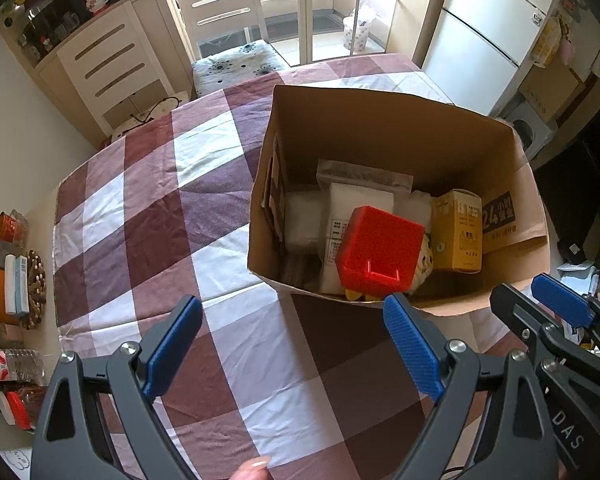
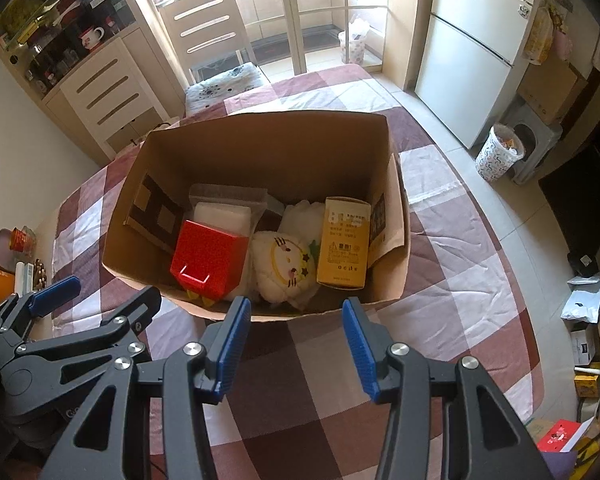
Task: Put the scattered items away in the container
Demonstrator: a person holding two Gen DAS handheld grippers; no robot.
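Note:
A brown cardboard box (image 1: 380, 128) (image 2: 260, 148) stands on the checked tablecloth. Inside lie a red plastic box (image 1: 378, 250) (image 2: 208, 260), a yellow carton (image 1: 458, 230) (image 2: 344, 254), a white plush toy with a face (image 2: 284, 270), and white packets (image 1: 352, 200) (image 2: 222, 214). My left gripper (image 1: 292, 312) is open and empty, just in front of the box's near-left corner. My right gripper (image 2: 296, 312) is open and empty at the box's near wall. Each gripper shows in the other's view, the right one (image 1: 540, 300) and the left one (image 2: 108, 292).
The checked tablecloth (image 1: 160, 220) covers the table. Two white chairs (image 1: 220, 4) (image 1: 108, 64) stand behind it. Cups, a bottle (image 1: 8, 364) and a trivet sit at the table's left edge. A fridge (image 2: 472, 40) and a bin (image 2: 498, 158) stand to the right.

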